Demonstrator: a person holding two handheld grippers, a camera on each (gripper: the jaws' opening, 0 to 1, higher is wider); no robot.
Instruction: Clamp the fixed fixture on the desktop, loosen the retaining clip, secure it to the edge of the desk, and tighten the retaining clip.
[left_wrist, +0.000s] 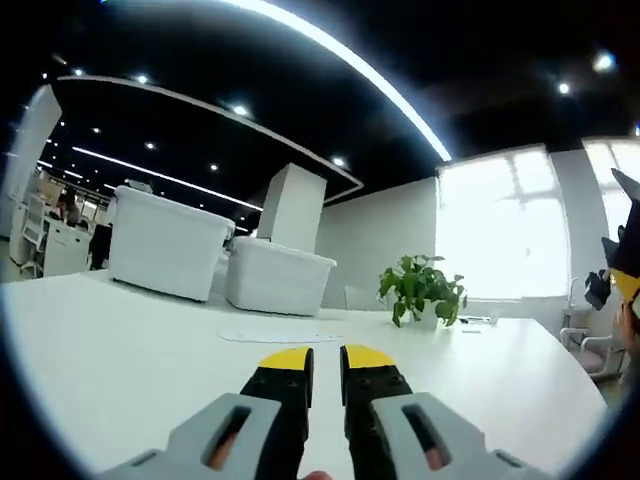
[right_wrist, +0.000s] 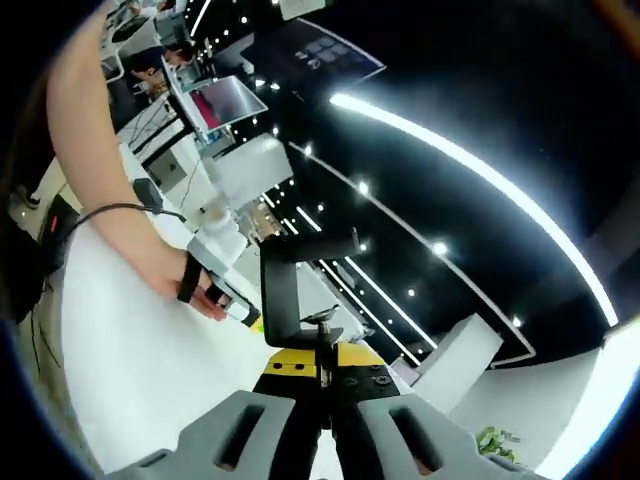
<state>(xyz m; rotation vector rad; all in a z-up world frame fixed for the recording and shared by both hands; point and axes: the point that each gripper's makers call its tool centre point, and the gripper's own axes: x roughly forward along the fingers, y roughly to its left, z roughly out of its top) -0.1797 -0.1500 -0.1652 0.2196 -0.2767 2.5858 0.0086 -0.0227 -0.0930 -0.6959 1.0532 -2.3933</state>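
Observation:
A black C-shaped clamp fixture (right_wrist: 281, 290) is lifted off the white desk (right_wrist: 130, 370) in the right gripper view. My right gripper (right_wrist: 322, 378) is shut on the clamp's thin screw (right_wrist: 322, 335) at its lower arm. The fixture's open mouth faces right. A person's hand (right_wrist: 195, 285) holds my left gripper (right_wrist: 232, 305) low over the desk, just left of the clamp. In the left gripper view, my left gripper (left_wrist: 327, 362) points across the desk (left_wrist: 120, 370), its yellow-tipped jaws a narrow gap apart with nothing between them. A black and yellow part of the right gripper (left_wrist: 624, 270) shows at the right edge.
Two white bins (left_wrist: 165, 242) (left_wrist: 275, 277) stand at the far side of the desk, with a flat sheet of paper (left_wrist: 275, 336) in front of them. A potted plant (left_wrist: 422, 290) sits further right. The desk's right edge (left_wrist: 575, 375) curves off towards a chair. A black cable (right_wrist: 105, 212) hangs by the person's arm (right_wrist: 105, 160).

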